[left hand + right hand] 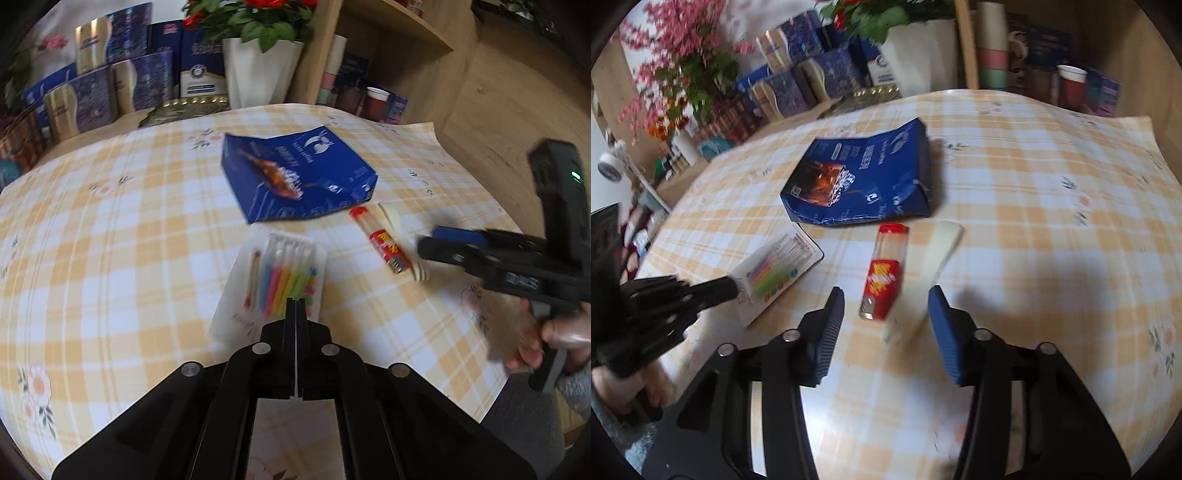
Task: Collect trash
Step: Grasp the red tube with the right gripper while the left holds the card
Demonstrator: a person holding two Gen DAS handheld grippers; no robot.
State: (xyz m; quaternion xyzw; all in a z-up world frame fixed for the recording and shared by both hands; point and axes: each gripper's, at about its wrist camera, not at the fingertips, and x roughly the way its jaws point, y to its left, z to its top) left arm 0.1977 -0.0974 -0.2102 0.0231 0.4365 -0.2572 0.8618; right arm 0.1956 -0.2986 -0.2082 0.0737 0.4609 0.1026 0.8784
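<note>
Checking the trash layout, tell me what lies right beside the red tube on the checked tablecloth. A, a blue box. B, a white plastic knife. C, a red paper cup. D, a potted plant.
B: the white plastic knife lies alongside the red tube, just ahead of the right gripper, whose jaws stand apart.

A domestic living or dining room. A table wears a yellow-and-white checked cloth (110,240) printed with small flowers. Behind it stand a white pot of red flowers (258,70), a spray of pink blossoms (676,66), stacked blue and gold gift boxes (96,88), and a wooden shelf unit (399,48) holding paper cups (1070,86).
</note>
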